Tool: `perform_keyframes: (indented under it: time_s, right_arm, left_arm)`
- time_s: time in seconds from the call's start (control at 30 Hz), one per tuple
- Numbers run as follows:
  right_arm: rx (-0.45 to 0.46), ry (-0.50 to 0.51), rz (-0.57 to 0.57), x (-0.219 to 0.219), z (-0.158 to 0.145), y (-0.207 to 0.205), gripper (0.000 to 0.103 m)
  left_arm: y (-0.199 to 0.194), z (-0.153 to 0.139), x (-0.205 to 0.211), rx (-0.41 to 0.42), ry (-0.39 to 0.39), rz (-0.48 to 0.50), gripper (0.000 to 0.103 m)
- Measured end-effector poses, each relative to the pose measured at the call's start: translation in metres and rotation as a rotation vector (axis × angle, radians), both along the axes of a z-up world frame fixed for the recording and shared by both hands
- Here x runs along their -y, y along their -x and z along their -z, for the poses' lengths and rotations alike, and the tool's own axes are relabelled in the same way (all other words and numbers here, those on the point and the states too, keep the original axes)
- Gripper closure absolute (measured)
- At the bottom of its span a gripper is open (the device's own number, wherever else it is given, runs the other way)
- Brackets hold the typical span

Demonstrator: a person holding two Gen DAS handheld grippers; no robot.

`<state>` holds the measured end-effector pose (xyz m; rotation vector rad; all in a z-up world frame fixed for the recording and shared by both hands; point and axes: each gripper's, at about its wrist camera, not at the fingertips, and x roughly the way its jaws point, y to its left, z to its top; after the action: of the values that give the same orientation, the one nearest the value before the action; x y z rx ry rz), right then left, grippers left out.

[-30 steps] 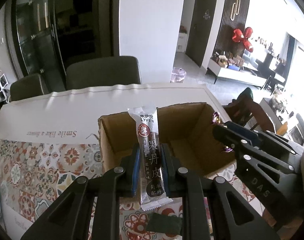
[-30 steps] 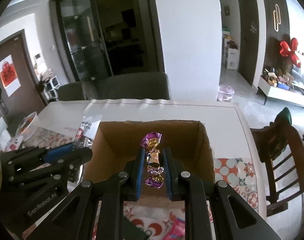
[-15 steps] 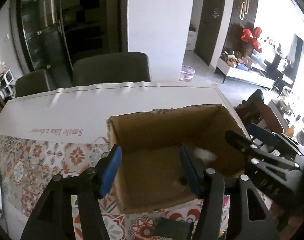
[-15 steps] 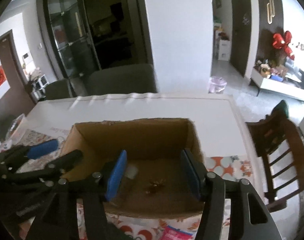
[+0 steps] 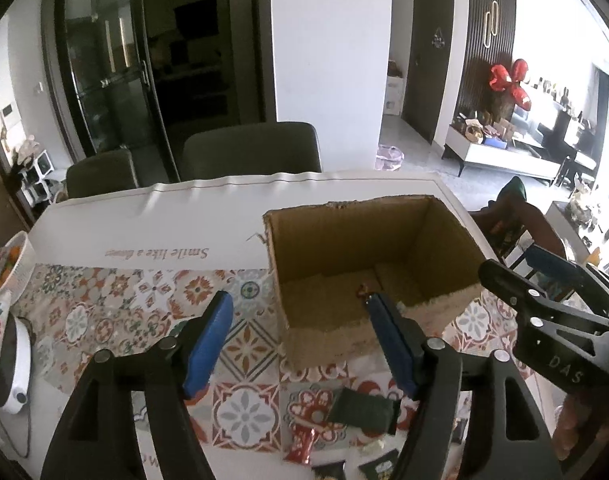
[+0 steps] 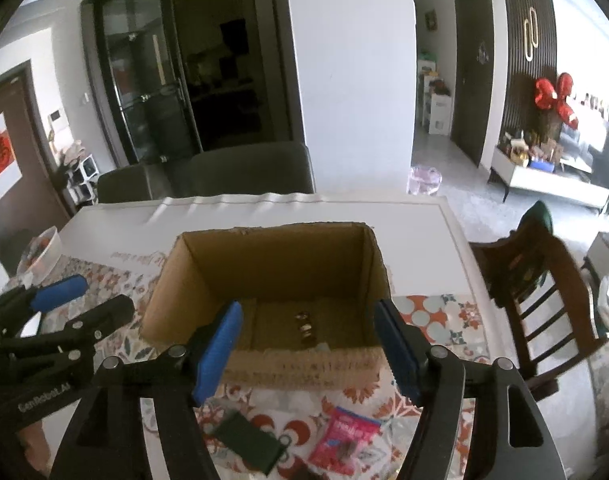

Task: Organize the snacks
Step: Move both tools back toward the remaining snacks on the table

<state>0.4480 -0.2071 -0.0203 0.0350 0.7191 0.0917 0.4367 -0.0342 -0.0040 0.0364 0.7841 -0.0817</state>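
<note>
A: Both snacks gone from the jaws?
B: Yes. The left gripper point(image 5: 300, 336) and right gripper point(image 6: 306, 346) are opening, empty (candy point(image 6: 304, 326) now lies in the cardboard box point(image 6: 272, 248), near the surface's far-right corner).

"Smile like a" upside down on the white cloth point(image 5: 156, 254); "DAS" on right tongs point(image 5: 544, 280).

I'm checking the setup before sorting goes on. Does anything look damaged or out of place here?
The cardboard box has ragged, torn top edges where its flaps are gone. Snack packets, a pink one and a dark green one, lie loose on the tablecloth in front of it.
</note>
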Motion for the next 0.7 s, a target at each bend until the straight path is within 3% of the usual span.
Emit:
perform_keyframes:
  time_s: [0.23, 0.7]
  right_arm:
    - [-0.017, -0.003, -0.013, -0.006, 0.001, 0.032, 0.034]
    - [-0.196, 0.044, -0.089, -0.028, 0.063, 0.081, 0.034]
  left_arm:
    - [0.039, 0.010, -0.008, -0.022, -0.016, 0.003, 0.029]
    - [0.093, 0.077, -0.020, -0.207, -0.013, -0.002, 0.029]
